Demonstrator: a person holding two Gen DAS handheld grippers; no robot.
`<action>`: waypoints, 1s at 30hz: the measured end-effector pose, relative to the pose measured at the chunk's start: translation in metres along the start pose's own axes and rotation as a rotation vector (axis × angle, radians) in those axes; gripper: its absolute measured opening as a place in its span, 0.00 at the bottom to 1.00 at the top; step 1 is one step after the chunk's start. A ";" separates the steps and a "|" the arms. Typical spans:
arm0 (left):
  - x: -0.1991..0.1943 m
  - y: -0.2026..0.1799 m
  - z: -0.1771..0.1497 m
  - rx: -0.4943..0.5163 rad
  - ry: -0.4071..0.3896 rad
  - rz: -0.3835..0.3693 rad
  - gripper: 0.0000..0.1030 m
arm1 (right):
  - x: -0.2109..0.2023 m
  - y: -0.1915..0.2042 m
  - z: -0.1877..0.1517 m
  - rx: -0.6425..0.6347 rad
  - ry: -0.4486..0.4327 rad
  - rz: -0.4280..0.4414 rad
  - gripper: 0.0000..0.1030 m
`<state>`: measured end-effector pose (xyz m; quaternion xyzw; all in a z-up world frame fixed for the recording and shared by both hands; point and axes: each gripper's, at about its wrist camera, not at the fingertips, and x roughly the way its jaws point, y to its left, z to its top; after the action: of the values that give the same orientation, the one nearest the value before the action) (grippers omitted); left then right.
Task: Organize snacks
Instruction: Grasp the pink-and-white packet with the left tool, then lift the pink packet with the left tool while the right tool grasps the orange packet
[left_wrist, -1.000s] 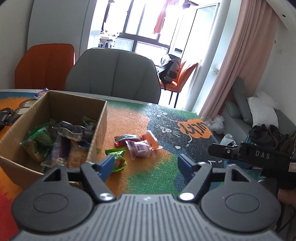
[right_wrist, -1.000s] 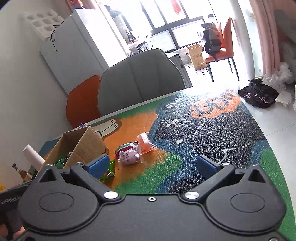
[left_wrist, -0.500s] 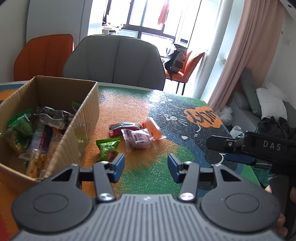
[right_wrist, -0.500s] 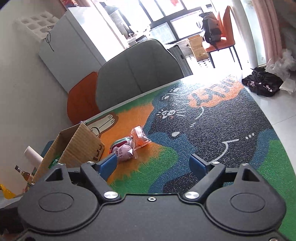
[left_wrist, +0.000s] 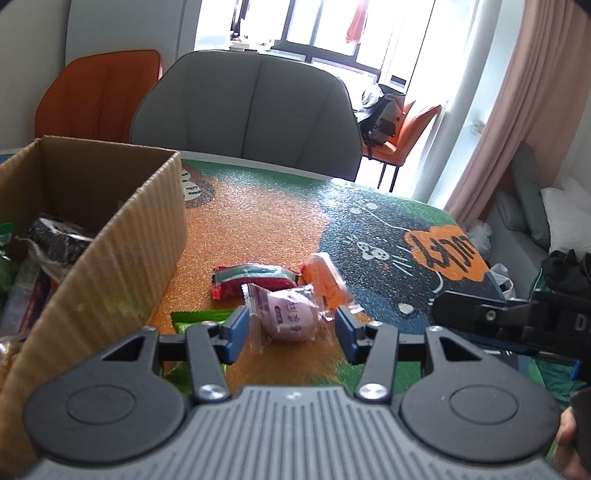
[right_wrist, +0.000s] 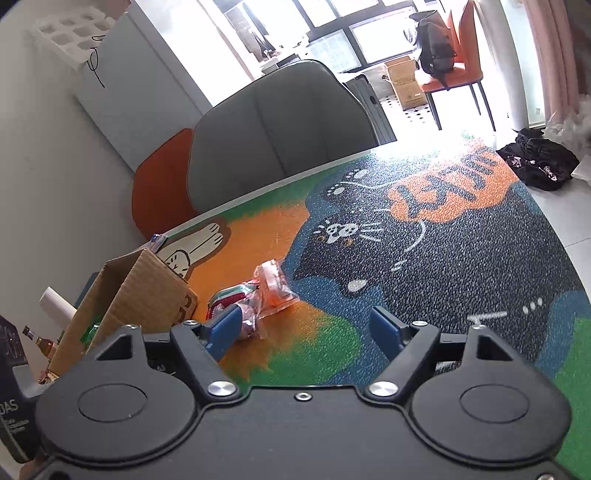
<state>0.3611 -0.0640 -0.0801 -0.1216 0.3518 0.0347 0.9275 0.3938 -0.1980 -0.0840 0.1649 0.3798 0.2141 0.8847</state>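
Note:
My left gripper (left_wrist: 291, 330) is open, its blue pads on either side of a pink round snack in clear wrap (left_wrist: 290, 314) on the table mat. Behind it lie a red-green packet (left_wrist: 253, 278) and an orange snack (left_wrist: 325, 280). A green packet (left_wrist: 199, 319) lies by the left pad. The cardboard box (left_wrist: 110, 266) at the left holds several snacks. My right gripper (right_wrist: 308, 330) is open and empty, to the right of the snack pile (right_wrist: 262, 291); the box (right_wrist: 136, 291) is at its left.
The colourful cartoon mat (right_wrist: 424, 240) covers the table. A grey chair (left_wrist: 251, 107) and an orange chair (left_wrist: 96, 96) stand behind the far edge. The right gripper's body (left_wrist: 517, 321) shows at the right of the left wrist view.
My left gripper has moved forward and down to the snack pile, and its pads now flank the pink snack. My right gripper has moved a little closer to the pile.

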 end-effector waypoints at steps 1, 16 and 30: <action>0.005 0.000 0.001 -0.003 0.006 0.001 0.55 | 0.002 0.000 0.002 -0.003 0.002 0.001 0.75; 0.032 0.002 0.007 0.012 0.022 0.042 0.32 | 0.036 0.007 0.017 -0.035 0.045 -0.012 0.75; -0.008 0.023 0.019 -0.025 -0.041 -0.038 0.17 | 0.078 0.022 0.020 -0.054 0.082 -0.053 0.73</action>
<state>0.3638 -0.0365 -0.0651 -0.1391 0.3296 0.0237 0.9335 0.4514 -0.1427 -0.1072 0.1219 0.4142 0.2074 0.8778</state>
